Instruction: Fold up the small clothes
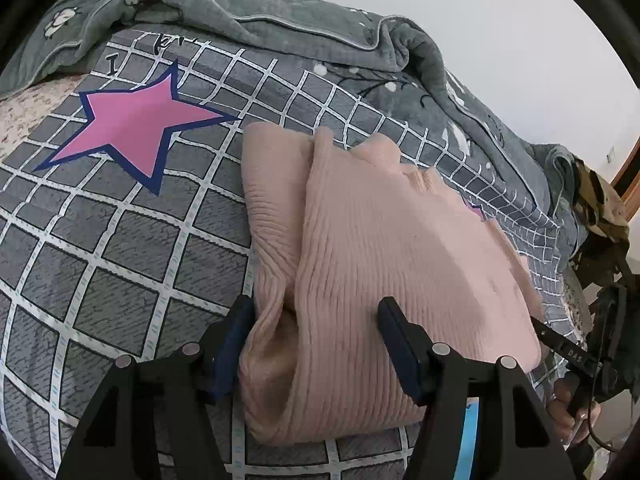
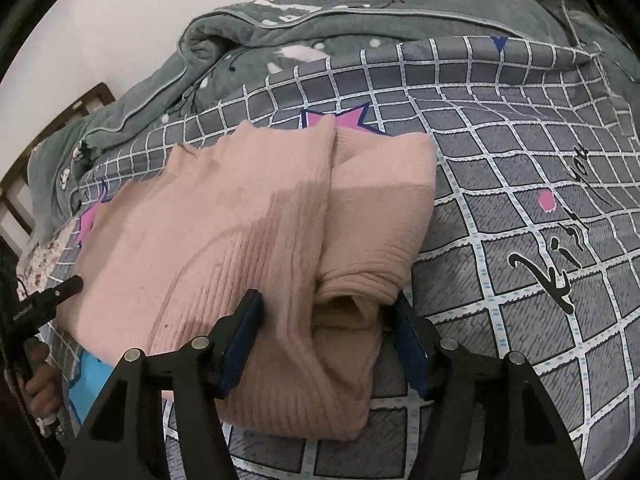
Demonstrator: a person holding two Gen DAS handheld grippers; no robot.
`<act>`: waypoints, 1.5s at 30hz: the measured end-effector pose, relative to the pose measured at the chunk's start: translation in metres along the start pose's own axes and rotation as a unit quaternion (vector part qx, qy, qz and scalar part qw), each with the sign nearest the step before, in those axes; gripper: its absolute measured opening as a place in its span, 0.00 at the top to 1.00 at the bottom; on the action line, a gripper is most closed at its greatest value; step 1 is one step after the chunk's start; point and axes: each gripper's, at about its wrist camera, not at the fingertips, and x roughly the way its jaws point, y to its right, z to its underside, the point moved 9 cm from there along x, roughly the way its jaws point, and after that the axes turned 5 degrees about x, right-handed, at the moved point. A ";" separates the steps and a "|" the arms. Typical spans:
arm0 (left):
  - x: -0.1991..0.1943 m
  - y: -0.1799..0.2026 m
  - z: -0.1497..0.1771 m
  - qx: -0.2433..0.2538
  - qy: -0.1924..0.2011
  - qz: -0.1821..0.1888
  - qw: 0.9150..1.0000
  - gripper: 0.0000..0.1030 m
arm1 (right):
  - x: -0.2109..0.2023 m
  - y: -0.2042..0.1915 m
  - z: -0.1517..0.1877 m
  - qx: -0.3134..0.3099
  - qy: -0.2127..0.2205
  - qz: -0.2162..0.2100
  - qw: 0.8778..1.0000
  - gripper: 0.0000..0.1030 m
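A: From the left wrist camera, our left gripper [image 1: 316, 344] sits spread wide over the near hem of the pink sweater [image 1: 384, 248], pinching nothing. One finger [image 1: 394, 320] rests on the ribbed top layer; the other is just beside the left folded-in edge.

B: The sweater runs straight ahead of the tool on the checked bedsheet [image 1: 120, 248], with the sleeve panel folded in along its left side. The grey quilt [image 1: 280, 20] is bunched well beyond it.

A: From the right wrist camera, our right gripper [image 2: 326, 332] is spread too, straddling the rolled cuff and hem directly in front of it. Nothing is clamped.

B: The sweater [image 2: 224, 220] lies ahead and to the left there; the folded sleeve sits straight ahead.

A: We judge the next move is to grip the hem at both corners. We should catch every layer, close both together, then lift evenly toward the collar.

B: Otherwise the folded sleeves could slip out.
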 end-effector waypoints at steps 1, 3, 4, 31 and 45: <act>0.001 0.000 0.000 -0.003 0.000 0.000 1.000 0.40 | 0.001 0.000 -0.001 0.001 -0.001 0.000 1.000 0.38; 0.003 0.000 -0.003 -0.011 0.003 0.000 1.000 0.42 | 0.003 0.001 -0.004 0.013 -0.002 -0.003 1.000 0.38; 0.005 0.000 -0.004 -0.014 0.004 -0.002 1.000 0.47 | 0.004 0.001 -0.005 0.019 -0.002 -0.006 1.000 0.38; -0.061 0.011 0.025 -0.046 -0.003 -0.020 0.999 0.89 | -0.075 0.003 0.020 0.070 0.027 -0.064 0.995 0.95; -0.068 -0.002 0.034 -0.028 0.007 -0.047 0.998 0.36 | -0.076 0.012 0.038 0.033 0.017 -0.048 0.998 0.61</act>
